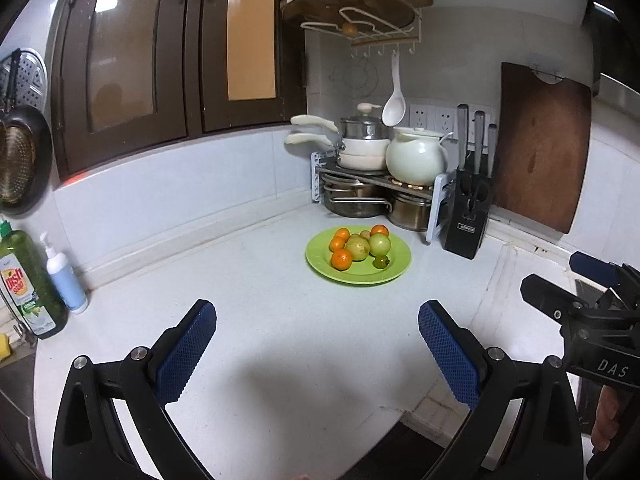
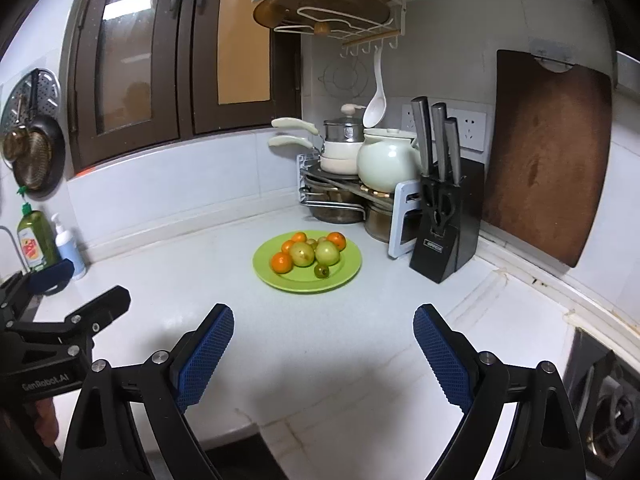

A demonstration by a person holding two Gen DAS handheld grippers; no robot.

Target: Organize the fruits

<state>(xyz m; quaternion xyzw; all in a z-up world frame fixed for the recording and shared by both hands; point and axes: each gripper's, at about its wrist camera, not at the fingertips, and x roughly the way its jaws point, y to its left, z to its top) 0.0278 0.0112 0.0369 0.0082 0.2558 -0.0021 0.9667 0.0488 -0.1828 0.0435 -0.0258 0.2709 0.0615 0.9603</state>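
A green plate [image 1: 320, 266] [image 2: 348, 270] rests on the white counter near the back corner. On it lie several oranges [image 1: 342, 259] [image 2: 281, 262], pale green fruits [image 1: 357, 247] [image 2: 327, 253] and one small dark green fruit [image 1: 381, 261] [image 2: 321, 271]. My left gripper [image 1: 317, 350] hovers over the near counter, well short of the plate, open with nothing between its blue pads. My right gripper [image 2: 323, 354] is likewise open and empty, the plate ahead and slightly left of it. Each gripper shows at the edge of the other's view.
A pot rack [image 1: 372, 184] with pans and a white pot [image 1: 416, 156] fills the back corner. Beside it stand a black knife block [image 1: 468, 216] [image 2: 444, 232] and a wooden cutting board [image 1: 540, 148]. Soap bottles [image 1: 28, 280] stand at far left; a stove [image 2: 612, 400] sits at right.
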